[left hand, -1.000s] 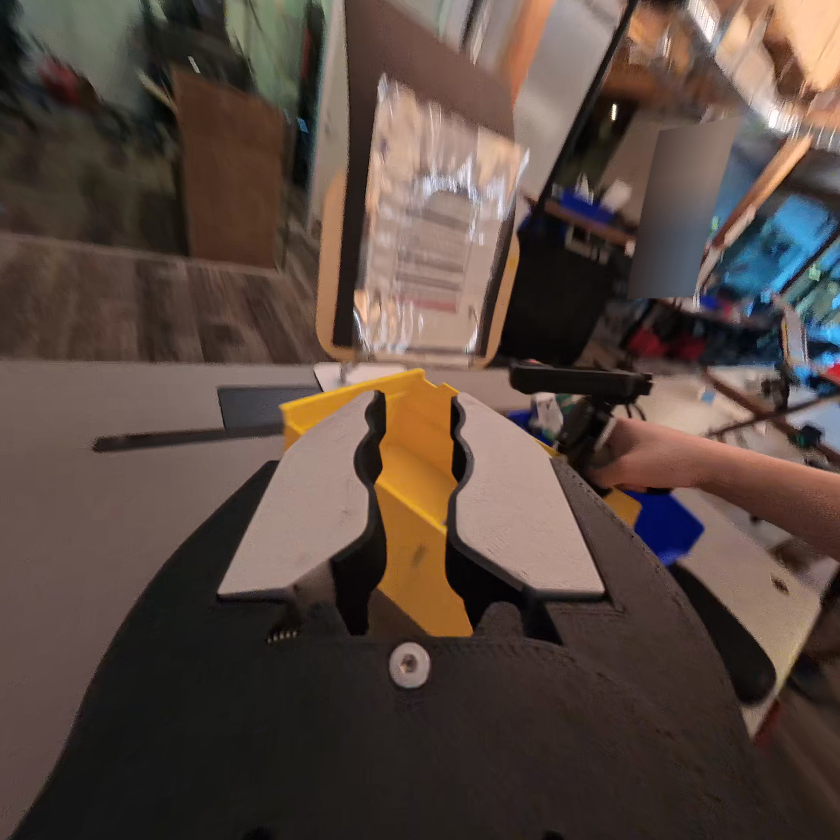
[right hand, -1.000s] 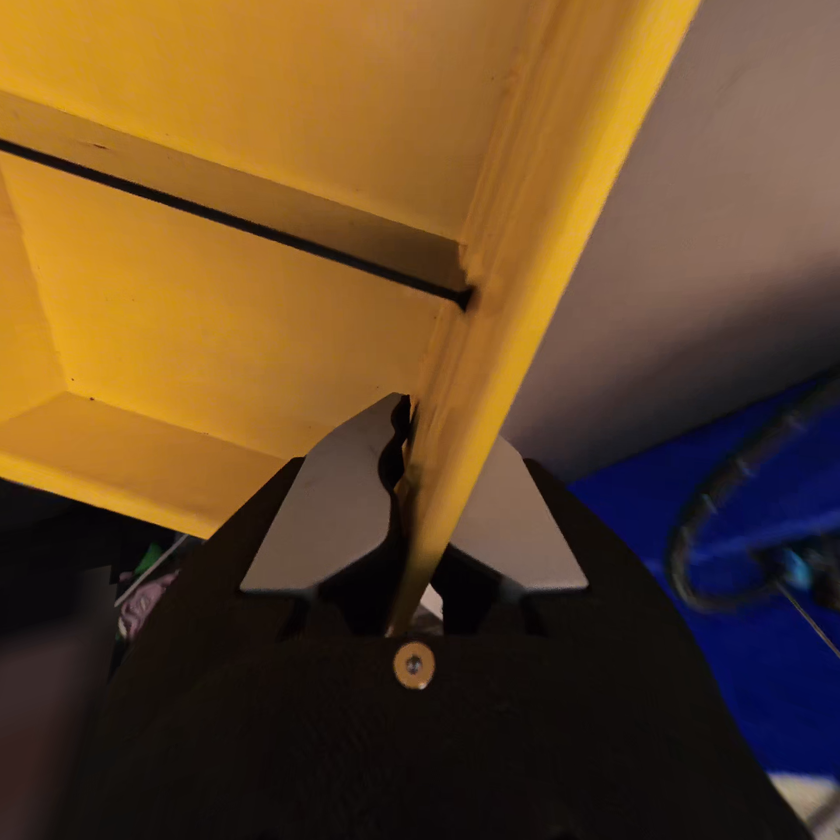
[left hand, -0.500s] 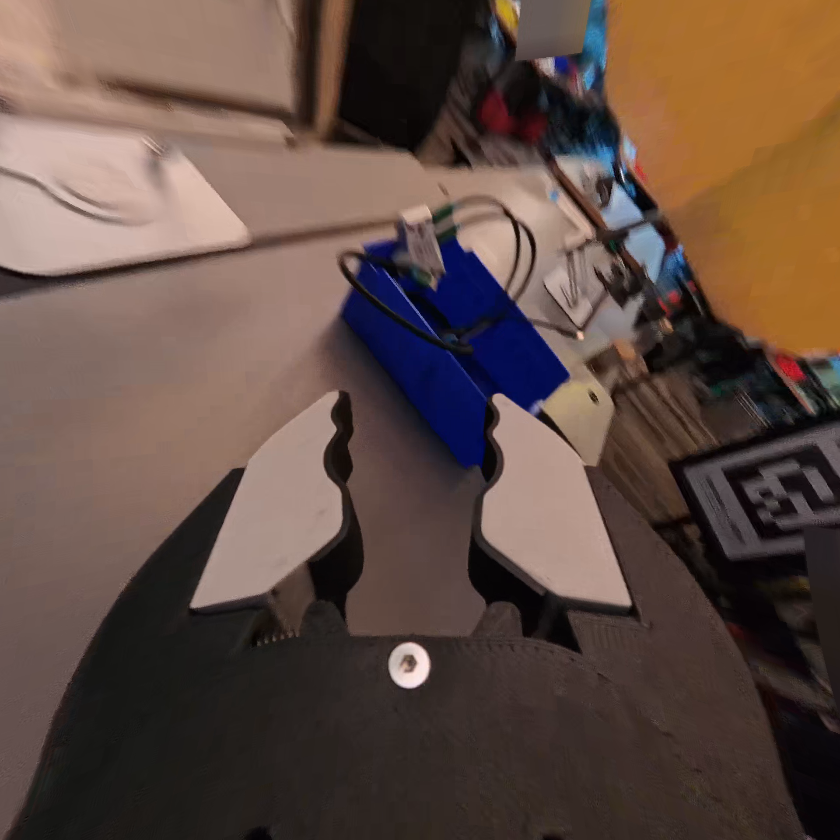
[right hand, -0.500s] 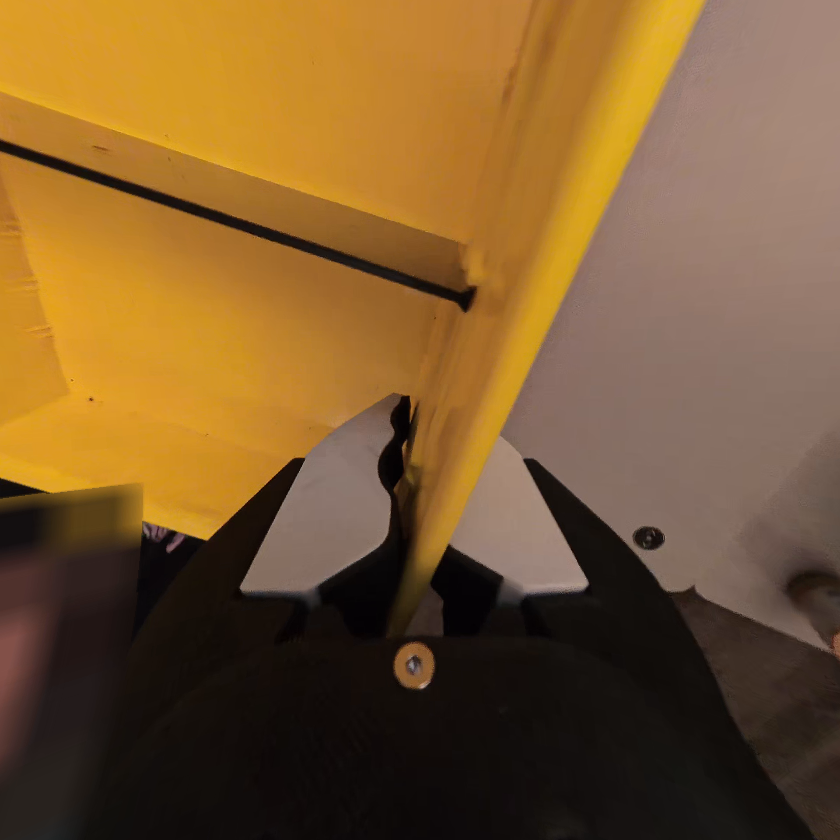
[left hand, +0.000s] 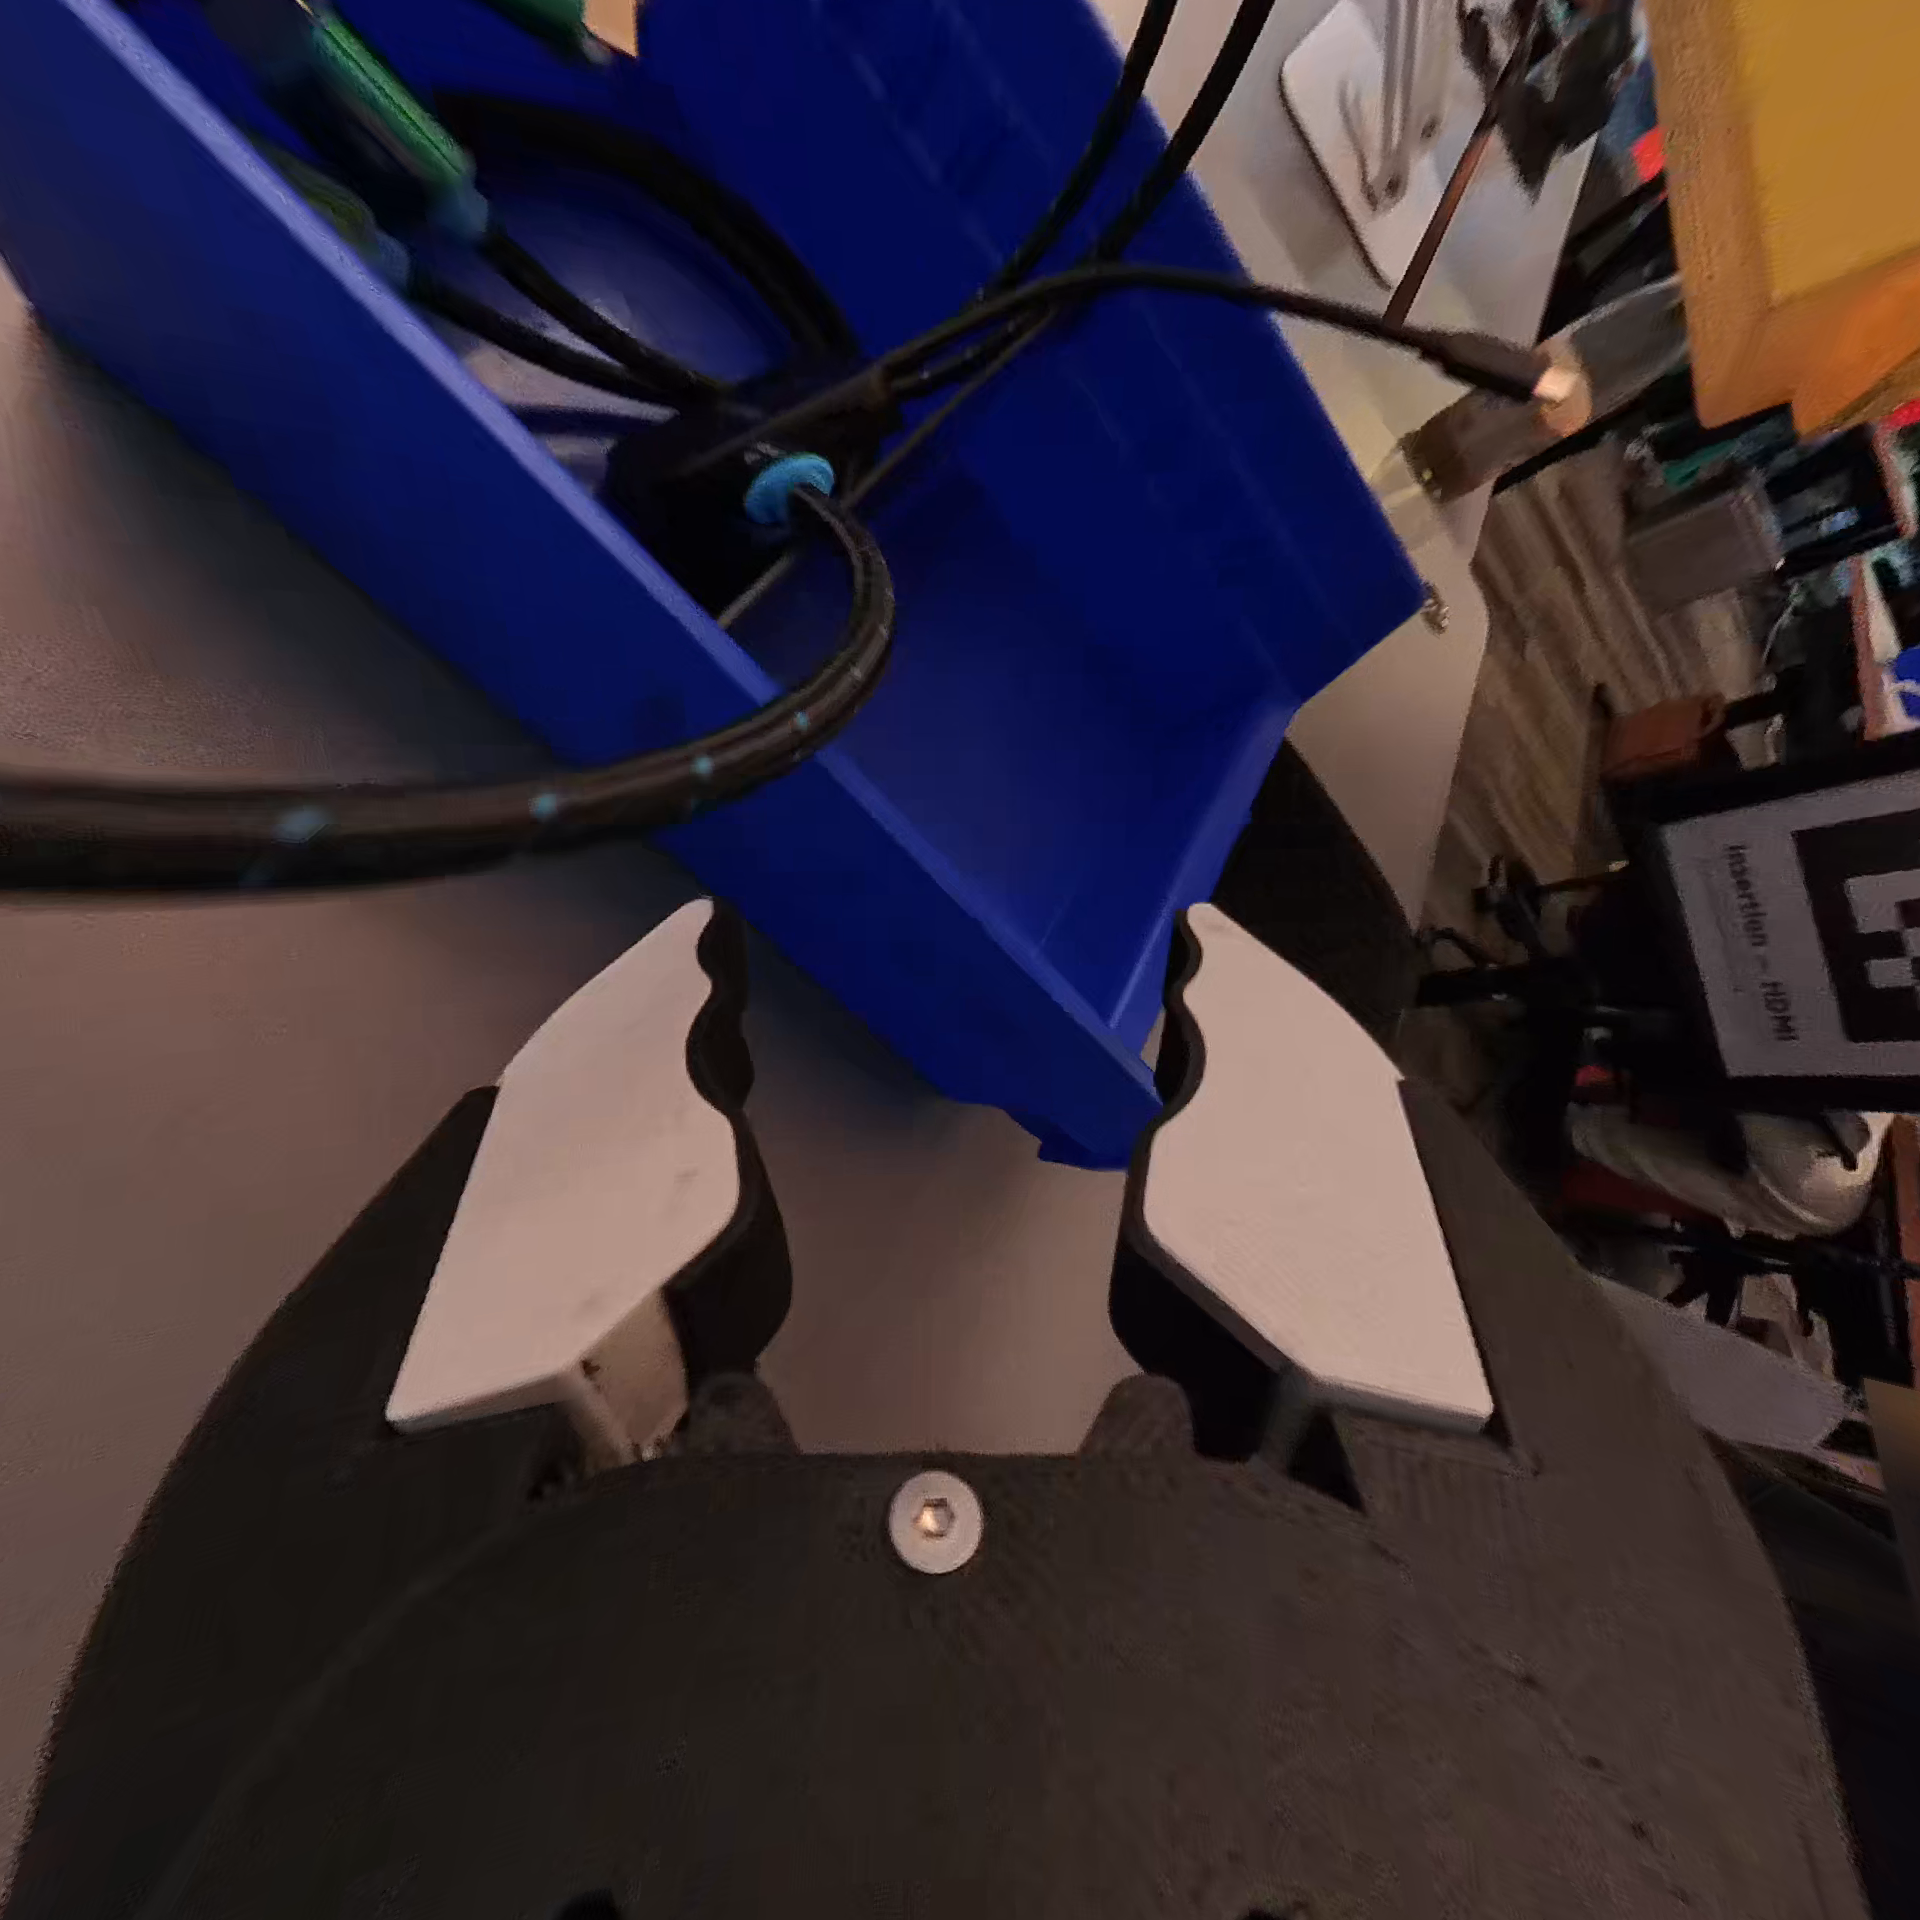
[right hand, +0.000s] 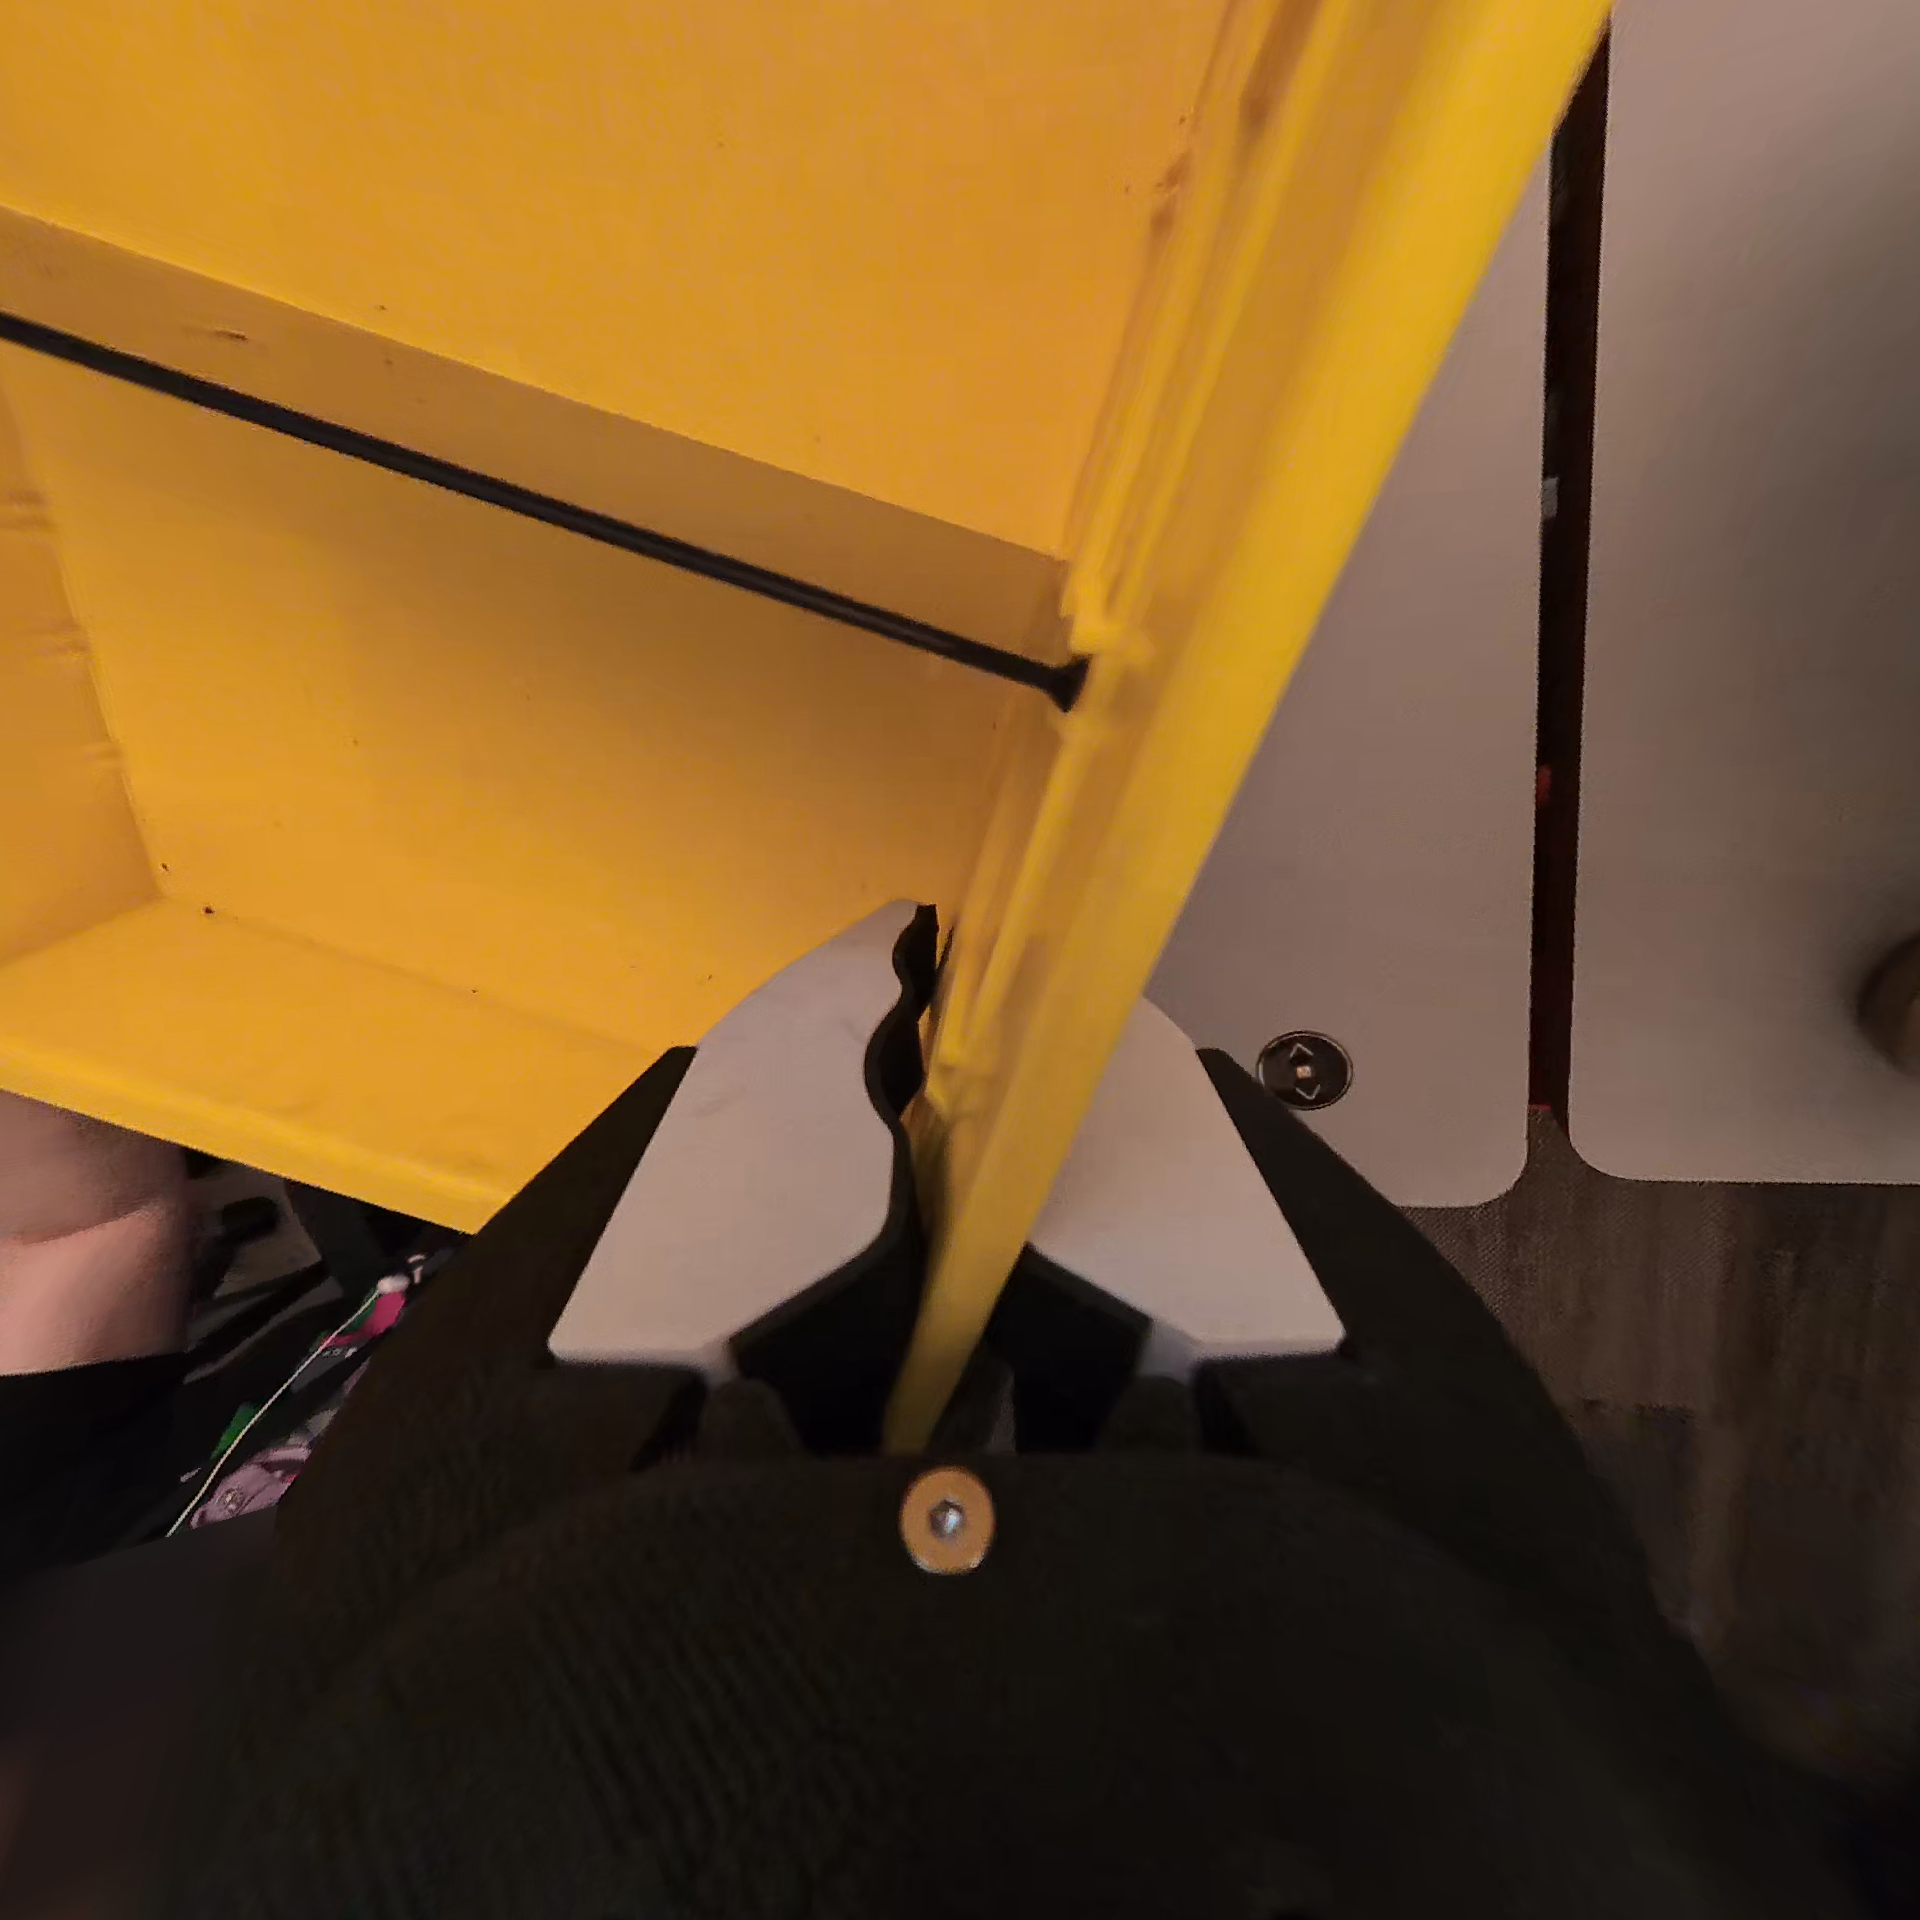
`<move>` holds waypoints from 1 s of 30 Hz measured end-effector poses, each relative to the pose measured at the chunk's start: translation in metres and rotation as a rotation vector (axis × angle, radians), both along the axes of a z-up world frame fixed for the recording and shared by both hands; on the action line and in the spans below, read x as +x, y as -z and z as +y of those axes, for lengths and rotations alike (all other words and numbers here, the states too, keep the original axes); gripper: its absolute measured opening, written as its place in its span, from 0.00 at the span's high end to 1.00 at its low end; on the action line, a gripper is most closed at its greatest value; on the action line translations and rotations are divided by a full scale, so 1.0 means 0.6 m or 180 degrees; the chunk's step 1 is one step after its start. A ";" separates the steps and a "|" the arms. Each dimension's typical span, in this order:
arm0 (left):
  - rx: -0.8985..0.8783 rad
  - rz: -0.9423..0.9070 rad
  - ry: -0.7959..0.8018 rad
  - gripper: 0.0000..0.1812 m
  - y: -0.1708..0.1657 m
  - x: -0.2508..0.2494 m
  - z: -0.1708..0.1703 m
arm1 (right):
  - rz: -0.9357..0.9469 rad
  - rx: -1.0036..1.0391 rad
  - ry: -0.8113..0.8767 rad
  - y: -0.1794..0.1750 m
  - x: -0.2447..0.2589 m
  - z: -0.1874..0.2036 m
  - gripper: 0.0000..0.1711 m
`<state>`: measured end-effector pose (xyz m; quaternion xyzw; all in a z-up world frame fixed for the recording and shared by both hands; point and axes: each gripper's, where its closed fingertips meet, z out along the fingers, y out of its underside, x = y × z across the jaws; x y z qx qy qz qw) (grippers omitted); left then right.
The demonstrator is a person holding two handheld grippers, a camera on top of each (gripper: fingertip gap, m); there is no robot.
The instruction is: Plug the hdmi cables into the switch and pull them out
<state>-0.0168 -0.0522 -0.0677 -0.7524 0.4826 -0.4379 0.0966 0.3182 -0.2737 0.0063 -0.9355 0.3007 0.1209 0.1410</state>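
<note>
A blue bin (left hand: 1039, 499) lies on the grey table and holds coiled black HDMI cables (left hand: 623, 218) and a small black device (left hand: 665, 478). A thick black cable (left hand: 582, 790) with a light-blue collar leaves the device and runs left over the bin wall. A thin cable's plug (left hand: 1527, 379) hangs past the bin's far side. My left gripper (left hand: 951, 925) is open, its fingers on either side of the bin's near corner, holding nothing. My right gripper (right hand: 997, 977) is shut on the side wall of an empty yellow bin (right hand: 540, 665) held in the air.
The yellow bin also shows in the left wrist view (left hand: 1808, 197) at the top right. A card with a black-and-white marker (left hand: 1808, 935) stands at the right. Below the yellow bin are white tabletops (right hand: 1382, 790) with a dark gap between them, and carpet (right hand: 1714, 1351). There is about 40 cm between the tips of the two grippers.
My left gripper swung away from the yellow bin, closed in on the blue bin's corner and opened wider. My right gripper kept its hold and carried the yellow bin out over the table's edge.
</note>
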 end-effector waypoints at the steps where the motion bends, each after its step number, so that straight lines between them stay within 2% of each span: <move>1: 0.0042 0.0072 0.0026 0.58 0.011 0.007 -0.003 | 0.0033 -0.0024 0.0013 0.019 0.003 -0.003 0.97; 3: 0.0257 0.0284 0.0047 0.59 0.038 0.012 0.001 | 0.0123 -0.0066 0.0022 0.057 0.006 -0.010 0.97; 4: 0.0320 0.0345 0.0065 0.56 0.046 0.015 0.003 | 0.0173 -0.0095 0.0026 0.074 0.006 -0.014 0.97; 8: 0.0183 0.0342 0.0284 0.73 0.041 0.018 -0.012 | 0.0267 -0.0226 0.0046 0.128 0.011 -0.028 0.97; 13: 0.0467 0.0590 0.0496 0.84 0.034 -0.019 0.019 | 0.0274 -0.0315 0.0051 0.155 0.014 -0.039 0.97; 18: 0.0344 0.0885 0.0126 0.92 0.026 -0.118 0.117 | 0.0196 -0.0350 -0.0033 0.161 0.003 -0.026 0.97; 24: 0.0382 0.1007 -0.0733 0.96 0.024 -0.256 0.250 | 0.0155 -0.0347 -0.0410 0.187 -0.048 0.047 0.97; 30: -0.0226 0.0620 -0.1118 0.93 0.015 -0.377 0.298 | 0.0131 -0.0446 -0.0784 0.237 -0.111 0.131 0.98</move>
